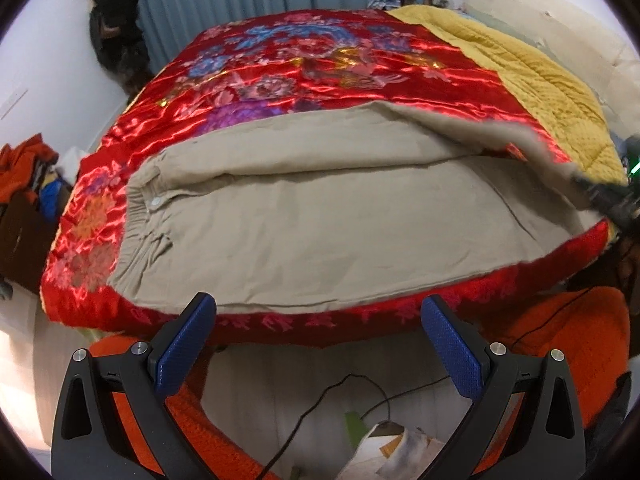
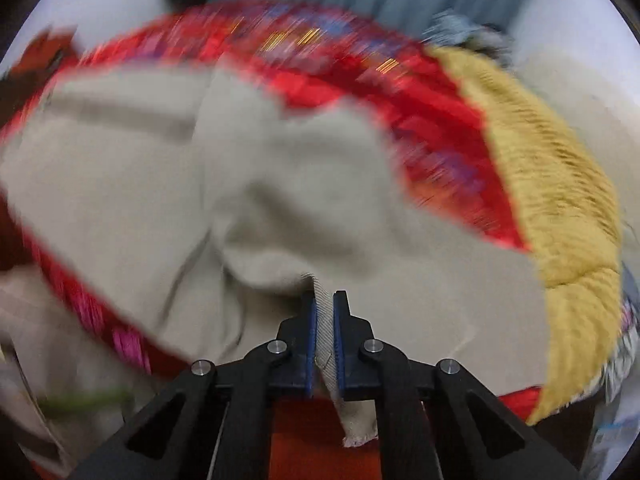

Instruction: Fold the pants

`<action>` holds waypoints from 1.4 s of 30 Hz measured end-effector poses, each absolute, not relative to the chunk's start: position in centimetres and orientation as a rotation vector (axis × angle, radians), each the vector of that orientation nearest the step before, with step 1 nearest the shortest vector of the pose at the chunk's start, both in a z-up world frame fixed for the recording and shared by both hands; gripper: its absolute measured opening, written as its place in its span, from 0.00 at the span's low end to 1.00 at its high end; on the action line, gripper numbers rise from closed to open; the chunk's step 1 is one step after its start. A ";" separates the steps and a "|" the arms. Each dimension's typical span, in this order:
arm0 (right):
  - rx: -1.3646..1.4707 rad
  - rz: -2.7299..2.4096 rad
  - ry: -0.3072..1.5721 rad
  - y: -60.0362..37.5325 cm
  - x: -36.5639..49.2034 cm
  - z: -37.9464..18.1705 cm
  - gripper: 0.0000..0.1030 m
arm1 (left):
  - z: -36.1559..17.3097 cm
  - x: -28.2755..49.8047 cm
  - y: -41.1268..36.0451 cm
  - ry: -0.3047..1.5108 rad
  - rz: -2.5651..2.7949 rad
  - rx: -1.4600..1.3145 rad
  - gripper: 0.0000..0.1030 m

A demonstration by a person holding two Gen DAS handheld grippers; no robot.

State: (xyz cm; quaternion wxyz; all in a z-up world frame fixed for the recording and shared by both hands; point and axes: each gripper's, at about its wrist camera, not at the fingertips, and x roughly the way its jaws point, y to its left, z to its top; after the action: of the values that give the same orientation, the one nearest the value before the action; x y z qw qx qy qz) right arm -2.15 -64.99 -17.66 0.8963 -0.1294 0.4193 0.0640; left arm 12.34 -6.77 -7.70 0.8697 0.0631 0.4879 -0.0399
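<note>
Beige pants point(image 1: 320, 220) lay crosswise on the red quilt point(image 1: 300, 64), waistband left; the right gripper point(image 2: 325, 320) pinched a hem, the left gripper point(image 1: 320, 340) gaped empty.

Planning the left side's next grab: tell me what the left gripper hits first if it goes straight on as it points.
Probably the beige pants, near their front edge on the red floral quilt. The left gripper is open and empty, with nothing between it and the cloth, though depth is uncertain.

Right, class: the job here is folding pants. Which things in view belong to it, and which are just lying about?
Belongs to the job:
- beige pants
- right gripper, shut on a pants hem
- left gripper, open, holding nothing

Just lying about:
- red floral quilt underneath
- yellow blanket
- clothes heap
- floor cable
</note>
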 end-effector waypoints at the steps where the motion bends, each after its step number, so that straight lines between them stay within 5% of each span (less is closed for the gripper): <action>1: -0.242 0.096 0.825 -65.6 -2.0 -16.0 0.07 | -8.1 12.6 -6.8 1.033 -0.080 0.128 0.99; 9: -0.533 0.177 0.855 -62.8 3.5 -14.9 0.06 | -10.2 14.7 -8.8 1.096 -0.110 0.170 0.99; 14: -0.539 -0.053 0.769 -68.7 19.2 -9.5 0.07 | -9.0 16.2 -9.6 1.052 -0.118 0.161 0.99; 15: -0.520 -0.094 0.808 -70.7 22.7 -9.1 0.11 | -8.7 16.3 -9.6 1.036 -0.113 0.157 0.99; 16: -0.476 -0.131 0.882 -72.6 25.3 -9.6 0.30 | -8.4 16.6 -9.3 1.019 -0.103 0.151 0.99; 18: -0.438 -0.261 1.052 -76.7 28.8 -13.0 0.48 | -8.7 17.0 -8.6 1.010 -0.080 0.142 0.99; 22: -0.481 -0.348 1.130 -78.4 28.7 -17.3 0.45 | -11.1 19.2 -5.6 1.050 0.011 0.106 0.99; 31: -0.175 0.608 0.998 -54.2 28.9 -16.8 0.45 | -19.2 26.0 -2.5 0.791 0.162 0.275 0.99; 36: -0.392 0.971 1.024 -36.4 31.0 -19.3 0.45 | -23.3 26.0 -2.0 0.799 0.120 0.320 0.99; 42: -0.625 1.077 1.160 -27.1 34.4 -24.5 0.45 | -23.3 26.1 -1.2 0.811 0.079 0.246 0.99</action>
State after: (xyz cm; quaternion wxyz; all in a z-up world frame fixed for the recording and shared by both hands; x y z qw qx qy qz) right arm 34.41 -27.14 -24.55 0.6594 -0.2764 0.5124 0.4756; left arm 26.06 -1.21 -23.35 0.9108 0.1191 0.3935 0.0384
